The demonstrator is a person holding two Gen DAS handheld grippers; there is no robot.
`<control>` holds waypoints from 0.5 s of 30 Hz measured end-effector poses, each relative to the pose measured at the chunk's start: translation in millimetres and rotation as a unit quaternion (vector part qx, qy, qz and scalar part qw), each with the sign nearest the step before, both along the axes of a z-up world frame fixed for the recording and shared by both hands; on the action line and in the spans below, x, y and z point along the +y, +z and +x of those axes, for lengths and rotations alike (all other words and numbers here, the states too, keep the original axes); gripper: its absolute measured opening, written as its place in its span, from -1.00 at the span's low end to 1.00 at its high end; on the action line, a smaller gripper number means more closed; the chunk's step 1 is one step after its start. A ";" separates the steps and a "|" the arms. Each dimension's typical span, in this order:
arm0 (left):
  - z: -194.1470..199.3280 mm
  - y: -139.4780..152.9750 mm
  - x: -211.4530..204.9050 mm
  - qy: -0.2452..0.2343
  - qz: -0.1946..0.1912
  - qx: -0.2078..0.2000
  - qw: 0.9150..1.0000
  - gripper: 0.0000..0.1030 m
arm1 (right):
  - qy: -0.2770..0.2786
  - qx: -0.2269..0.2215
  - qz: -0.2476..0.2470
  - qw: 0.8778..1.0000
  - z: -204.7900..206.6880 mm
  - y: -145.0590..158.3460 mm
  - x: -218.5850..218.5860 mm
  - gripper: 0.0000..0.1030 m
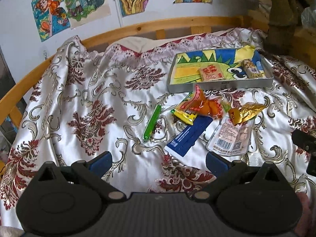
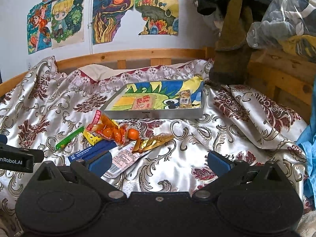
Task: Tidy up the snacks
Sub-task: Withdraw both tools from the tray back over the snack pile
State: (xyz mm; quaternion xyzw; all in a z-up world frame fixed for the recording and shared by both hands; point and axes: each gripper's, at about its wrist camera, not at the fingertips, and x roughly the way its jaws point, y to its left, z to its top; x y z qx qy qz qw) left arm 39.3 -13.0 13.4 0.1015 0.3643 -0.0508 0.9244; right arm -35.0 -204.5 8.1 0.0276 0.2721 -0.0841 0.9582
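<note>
A metal tray (image 1: 219, 85) (image 2: 152, 115) with a cartoon lining lies on the satin cloth. In it lie a flat red-print packet (image 1: 211, 72) (image 2: 142, 102) and a nut bar (image 1: 253, 68) (image 2: 185, 99). In front of it is a loose pile: an orange snack bag (image 1: 205, 104) (image 2: 110, 131), a yellow packet (image 1: 184, 115) (image 2: 92, 137), a green stick (image 1: 152, 123) (image 2: 68, 137), a blue box (image 1: 188, 136) (image 2: 92, 151), a clear pink packet (image 1: 231, 138) (image 2: 123, 161) and a gold packet (image 1: 245, 112) (image 2: 153, 142). My left gripper (image 1: 158, 163) and right gripper (image 2: 159, 163) are open, empty, just short of the pile.
A wooden bed rail (image 1: 138, 27) (image 2: 128, 56) runs behind the cloth, below drawings on the wall. Brown fabric (image 2: 231, 55) and a plastic bag of clothes (image 2: 286, 13) hang at the right. The left gripper's body (image 2: 17, 159) shows at the left edge of the right wrist view.
</note>
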 end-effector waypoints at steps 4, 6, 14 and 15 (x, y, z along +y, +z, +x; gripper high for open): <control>2.4 -1.7 2.2 0.005 -0.003 0.009 1.000 0.99 | -0.001 0.007 0.003 1.000 2.8 -1.0 -0.5 0.99; 2.7 -2.6 1.9 0.006 0.000 0.011 1.000 0.99 | 0.000 0.009 0.003 1.000 3.4 -1.6 0.0 0.99; 6.0 -6.0 1.7 0.013 0.013 0.030 0.999 0.99 | 0.006 0.015 0.001 1.000 4.6 -3.0 1.6 0.99; 6.6 -6.8 1.9 0.015 0.017 0.031 0.999 0.99 | 0.006 0.017 0.001 1.000 4.7 -3.3 1.8 0.99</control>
